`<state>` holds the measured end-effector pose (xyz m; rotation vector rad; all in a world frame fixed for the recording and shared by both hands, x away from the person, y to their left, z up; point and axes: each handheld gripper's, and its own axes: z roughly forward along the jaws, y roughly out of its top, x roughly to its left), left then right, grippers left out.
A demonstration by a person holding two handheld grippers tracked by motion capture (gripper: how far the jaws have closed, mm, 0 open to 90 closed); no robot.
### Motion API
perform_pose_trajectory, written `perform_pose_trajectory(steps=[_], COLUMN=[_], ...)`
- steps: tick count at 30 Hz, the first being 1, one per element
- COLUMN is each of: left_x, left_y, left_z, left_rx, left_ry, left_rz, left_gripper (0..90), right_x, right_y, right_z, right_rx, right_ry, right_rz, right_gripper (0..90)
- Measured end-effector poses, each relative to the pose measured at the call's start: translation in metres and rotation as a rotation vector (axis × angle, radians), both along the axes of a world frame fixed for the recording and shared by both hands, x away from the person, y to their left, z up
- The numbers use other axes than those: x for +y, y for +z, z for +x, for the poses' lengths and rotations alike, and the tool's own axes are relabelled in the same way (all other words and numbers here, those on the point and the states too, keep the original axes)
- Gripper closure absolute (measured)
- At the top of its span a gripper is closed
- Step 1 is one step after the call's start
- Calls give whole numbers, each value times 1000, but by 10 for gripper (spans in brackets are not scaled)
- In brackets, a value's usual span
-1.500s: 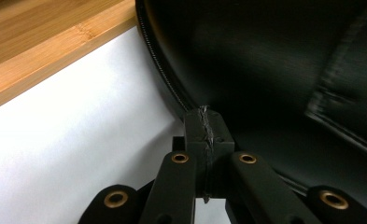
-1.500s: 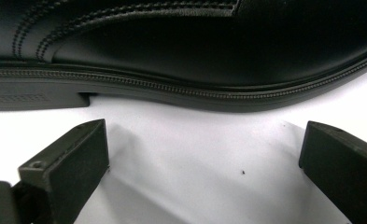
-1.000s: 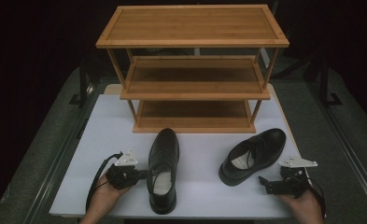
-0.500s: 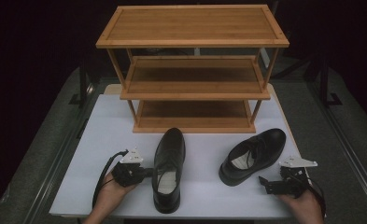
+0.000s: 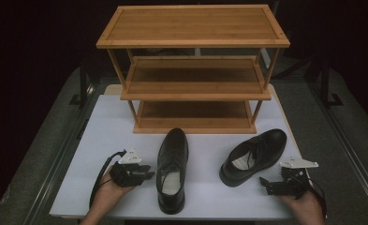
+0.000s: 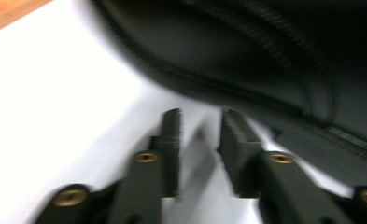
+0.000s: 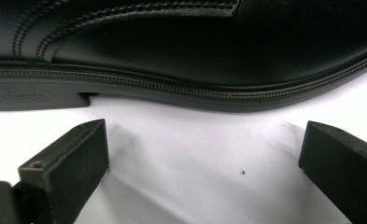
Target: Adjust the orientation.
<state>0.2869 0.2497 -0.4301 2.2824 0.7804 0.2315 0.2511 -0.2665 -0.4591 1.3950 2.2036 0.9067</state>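
Risk lay near my left gripper [image 5: 146, 172]: its jaws had just been opening, empty, beside the left shoe [image 5: 172, 168]; a shallow bite on the collar could slip.

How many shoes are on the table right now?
2: one shoe lies beside the left hand-held gripper, toe toward the rack; the other shoe lies angled near the right hand-held gripper.

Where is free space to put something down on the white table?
Bare patches on the white table: far left beside the rack, and between the left shoe and right shoe. The front corners are crowded.
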Motion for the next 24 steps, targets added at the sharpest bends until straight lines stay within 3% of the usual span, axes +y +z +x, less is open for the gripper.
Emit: perform_pose_trajectory(steps=[7, 13, 17, 24], left_x=[27, 46, 60, 81], left_y=[4, 3, -2, -13], left_z=[0, -2, -3, -9], left_rx=[-27, -43, -36, -54], left_ry=[59, 105, 133, 148], left_rz=[20, 52, 70, 86], left_gripper=[265, 77, 0, 0], right_x=[0, 0, 0, 0], right_y=[0, 0, 0, 0], right_z=[0, 0, 0, 0], right_rx=[0, 0, -1, 2], right_ry=[0, 0, 0, 0], right_rz=[-1, 0, 0, -2], right_gripper=[12, 12, 12, 12])
